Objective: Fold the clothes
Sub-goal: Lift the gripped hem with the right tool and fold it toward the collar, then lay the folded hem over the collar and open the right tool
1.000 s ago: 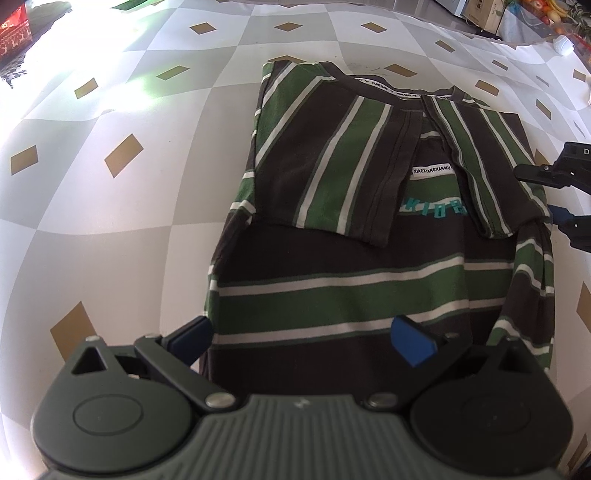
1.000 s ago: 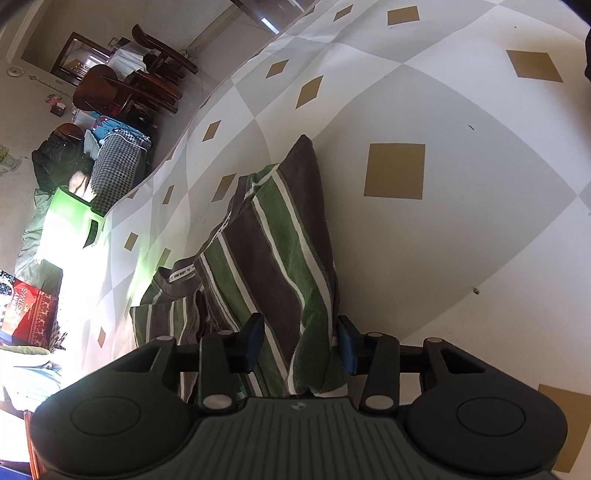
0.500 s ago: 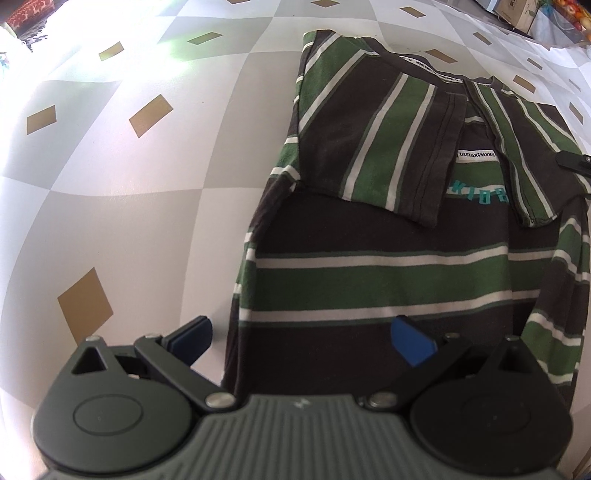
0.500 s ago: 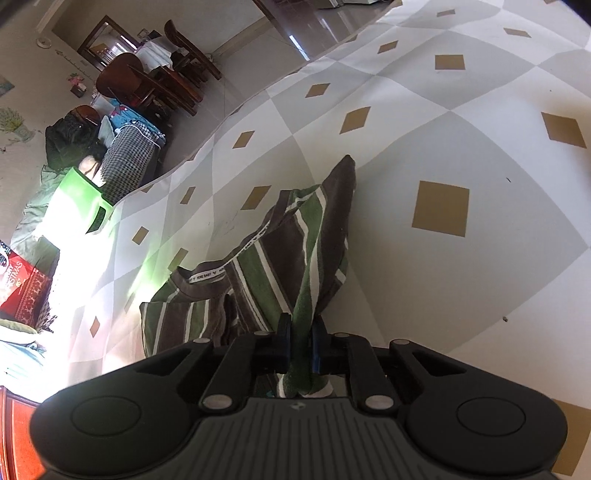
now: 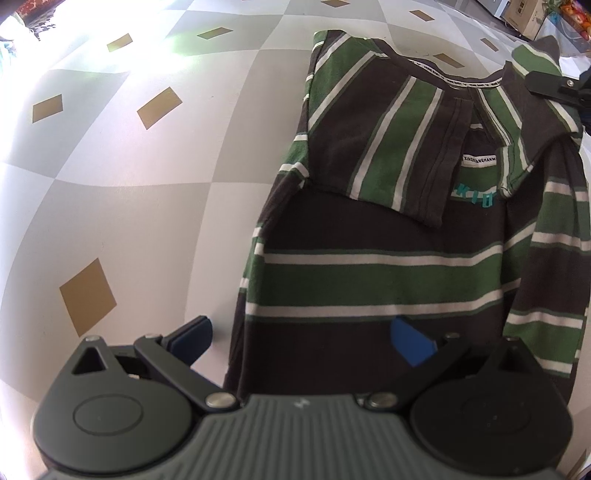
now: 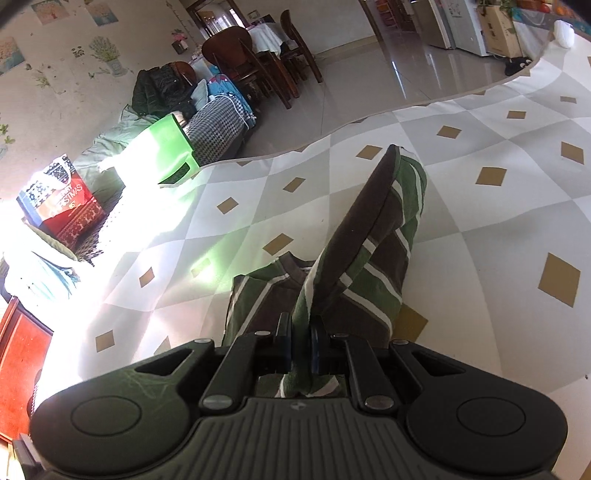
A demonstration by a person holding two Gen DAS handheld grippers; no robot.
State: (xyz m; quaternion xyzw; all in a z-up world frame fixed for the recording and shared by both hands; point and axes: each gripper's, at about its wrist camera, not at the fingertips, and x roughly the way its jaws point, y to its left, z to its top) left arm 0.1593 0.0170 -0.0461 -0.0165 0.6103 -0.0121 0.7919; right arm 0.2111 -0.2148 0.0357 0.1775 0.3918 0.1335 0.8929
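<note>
Two containers show at the left of my right wrist view, a red Christmas gift bag (image 6: pixel 61 206) and a green plastic bin (image 6: pixel 168 147), and I cannot tell what either holds. My right hand-held gripper (image 6: pixel 301 349) is clamped on a bunched fold of the striped shirt (image 5: pixel 388 229), lifting that side off the diamond-patterned mat (image 5: pixel 122 192), while my left hand-held gripper (image 5: pixel 301 338) hangs wide open over the hem at the bottom of its frame, gripping nothing. Beyond the mat's edge lie glossy floor tiles (image 6: pixel 373 74), dark wooden chairs (image 6: pixel 236 55) and a cardboard box (image 6: pixel 496 31) at upper right.
</note>
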